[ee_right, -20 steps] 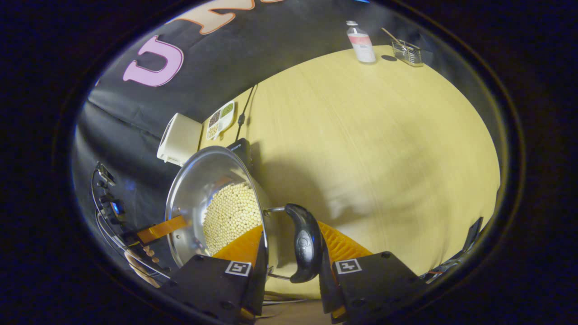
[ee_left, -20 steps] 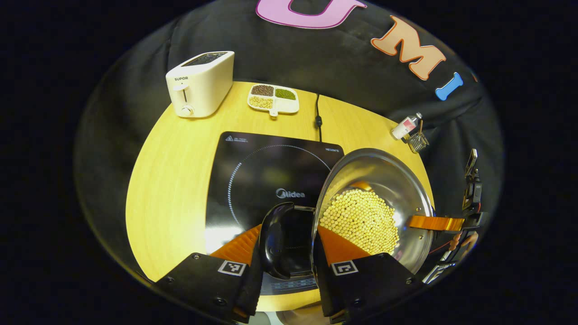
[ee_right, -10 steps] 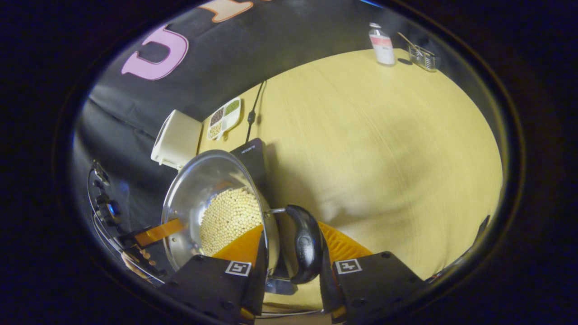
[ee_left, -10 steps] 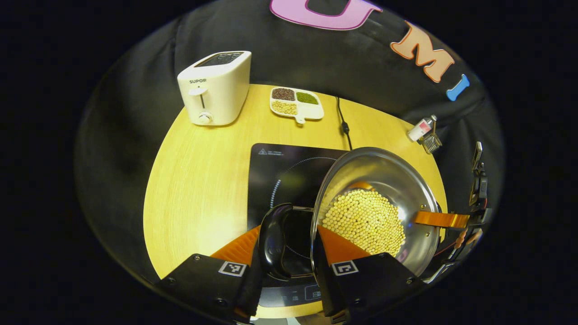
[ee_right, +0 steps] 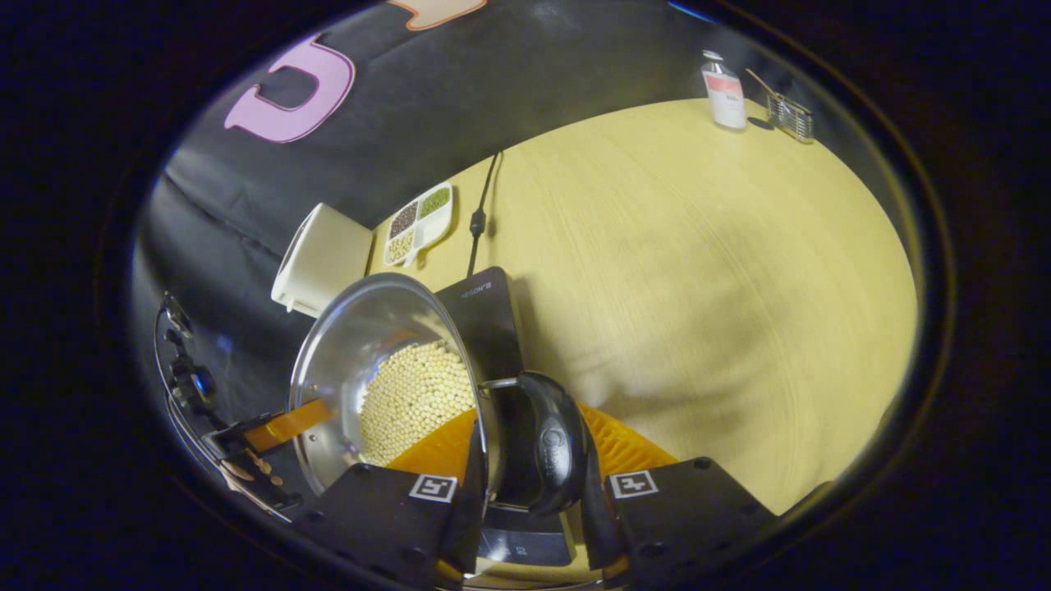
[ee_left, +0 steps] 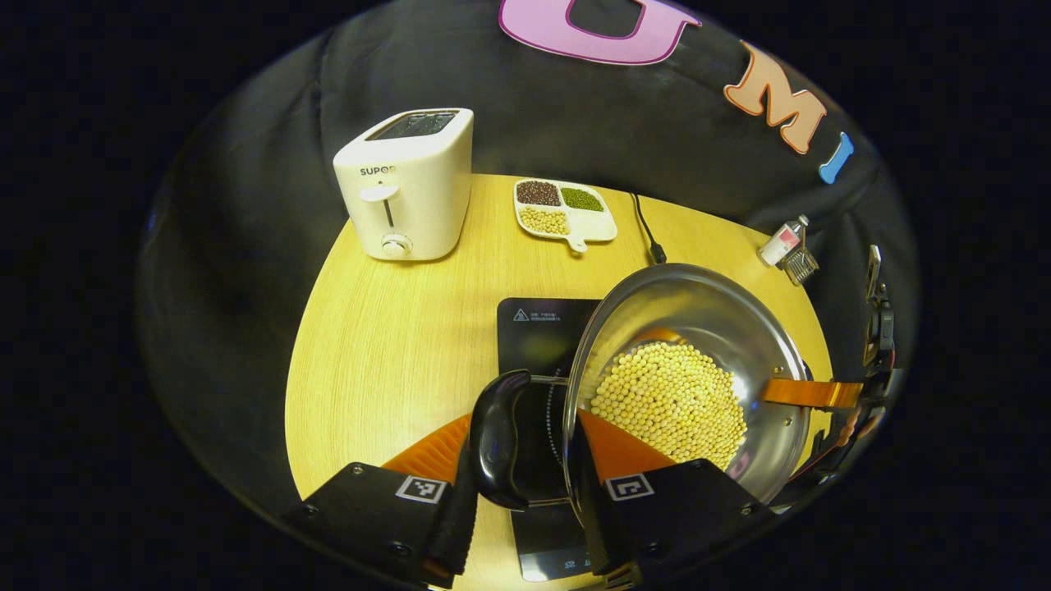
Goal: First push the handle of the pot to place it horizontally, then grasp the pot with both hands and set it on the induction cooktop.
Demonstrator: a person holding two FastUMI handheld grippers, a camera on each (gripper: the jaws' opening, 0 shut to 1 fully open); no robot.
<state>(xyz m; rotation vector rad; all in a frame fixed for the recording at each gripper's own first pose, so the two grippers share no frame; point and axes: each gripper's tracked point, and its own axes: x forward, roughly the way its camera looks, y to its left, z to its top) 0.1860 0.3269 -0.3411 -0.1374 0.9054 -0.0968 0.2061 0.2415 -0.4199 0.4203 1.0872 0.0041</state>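
Gripping: left gripper pinched the pot's black side handle and wall; right gripper clamped the opposite handle likewise.
Pot: steel, holding pale beans, carried over the induction cooktop; contact could not be told.
Far edge of the table: white toaster, divided dish of grains, power cord.
Far right corner: small bottle beside a wire rack.
In the way: nothing lay on the cooktop's visible glass.
Open room: bare wood stretched right of the cooktop in the right gripper view, and left of it to the table's edge.
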